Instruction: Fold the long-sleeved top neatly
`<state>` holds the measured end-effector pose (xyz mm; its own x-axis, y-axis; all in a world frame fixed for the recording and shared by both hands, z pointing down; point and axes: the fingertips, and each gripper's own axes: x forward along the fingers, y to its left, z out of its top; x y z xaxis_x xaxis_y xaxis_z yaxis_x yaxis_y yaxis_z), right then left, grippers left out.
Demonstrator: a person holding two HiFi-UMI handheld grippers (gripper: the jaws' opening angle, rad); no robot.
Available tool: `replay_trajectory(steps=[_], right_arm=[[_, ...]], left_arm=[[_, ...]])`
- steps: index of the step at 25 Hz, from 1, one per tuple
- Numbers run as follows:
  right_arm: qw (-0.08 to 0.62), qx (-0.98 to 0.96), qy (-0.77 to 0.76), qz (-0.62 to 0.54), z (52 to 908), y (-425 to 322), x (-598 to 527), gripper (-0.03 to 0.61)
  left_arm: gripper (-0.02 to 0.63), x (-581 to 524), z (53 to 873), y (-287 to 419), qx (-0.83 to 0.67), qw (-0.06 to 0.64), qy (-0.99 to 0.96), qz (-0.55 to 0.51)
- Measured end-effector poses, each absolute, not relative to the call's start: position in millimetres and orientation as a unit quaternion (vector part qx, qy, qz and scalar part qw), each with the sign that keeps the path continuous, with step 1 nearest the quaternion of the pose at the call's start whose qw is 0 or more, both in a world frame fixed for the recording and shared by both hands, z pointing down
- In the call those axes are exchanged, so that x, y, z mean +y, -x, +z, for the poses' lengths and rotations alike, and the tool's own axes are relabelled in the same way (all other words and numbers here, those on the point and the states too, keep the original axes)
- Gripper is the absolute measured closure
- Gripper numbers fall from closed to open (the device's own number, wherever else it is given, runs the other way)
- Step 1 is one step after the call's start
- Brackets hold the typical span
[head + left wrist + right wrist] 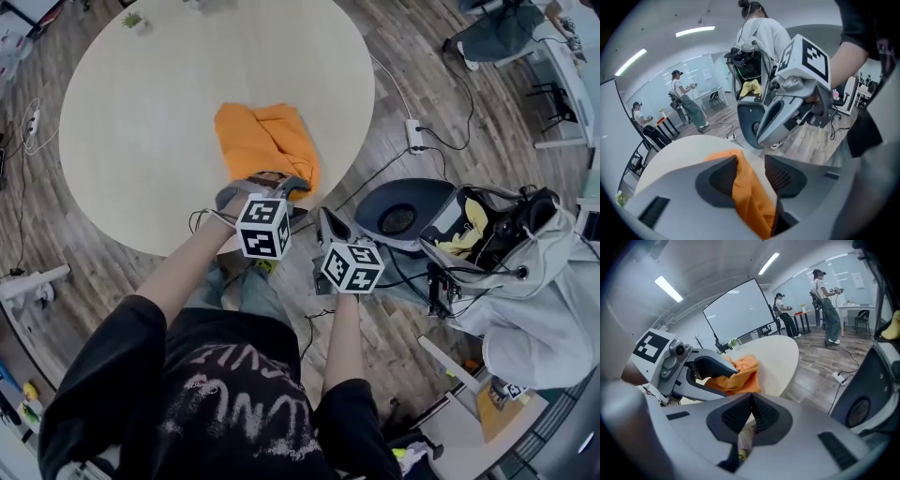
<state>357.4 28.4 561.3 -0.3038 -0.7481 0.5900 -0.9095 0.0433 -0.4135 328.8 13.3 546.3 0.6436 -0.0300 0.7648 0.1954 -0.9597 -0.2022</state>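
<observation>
My left claw (751, 163) stands open with the orange top (267, 141) ungripped between its jaws, on the counter (150, 122). My right claw (751, 401), just beside it, is closed and empty.

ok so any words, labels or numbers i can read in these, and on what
Black T-shirt: pale lettering, upside down and creased, unreadable.
Marker cubes: black-and-white square patterns, no words.
Sheets on the glass wall: too small to read.
No other text shows.
</observation>
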Motion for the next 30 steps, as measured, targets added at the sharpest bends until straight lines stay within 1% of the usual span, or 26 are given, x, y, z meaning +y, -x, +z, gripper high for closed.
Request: replay_trajectory(steps=[6,8,10,12,15,18,22,26,30], right_arm=[[0.095,-0.695,-0.631,0.333,520,-355,41,0.572],[0.094,-0.688,-0.644,0.322,503,-353,43,0.572],[0.093,-0.683,-0.655,0.309,484,-349,44,0.572],[0.089,-0.682,-0.664,0.293,466,-343,46,0.572],[0.078,-0.681,-0.676,0.272,443,-336,47,0.572],[0.071,-0.68,-0.685,0.252,422,-325,49,0.572],[0.064,-0.676,-0.698,0.227,400,-308,48,0.572],[0.056,-0.67,-0.71,0.211,385,-294,50,0.572],[0.066,-0.663,-0.721,0.187,372,-287,51,0.573]], left_arm=[[0.426,27,488,-306,-0.025,0.105,0.934,-0.339],[0.439,23,469,-294,-0.006,0.088,0.943,-0.32],[0.476,17,452,-275,0.019,0.075,0.95,-0.304],[0.528,10,438,-254,0.041,0.065,0.954,-0.291],[0.563,-5,419,-222,0.087,0.052,0.957,-0.271],[0.6,-23,399,-189,0.145,0.019,0.96,-0.24],[0.601,-43,372,-144,0.201,-0.026,0.962,-0.183],[0.601,-59,353,-101,0.252,-0.033,0.956,-0.15],[0.601,-77,342,-63,0.298,-0.038,0.945,-0.127]])
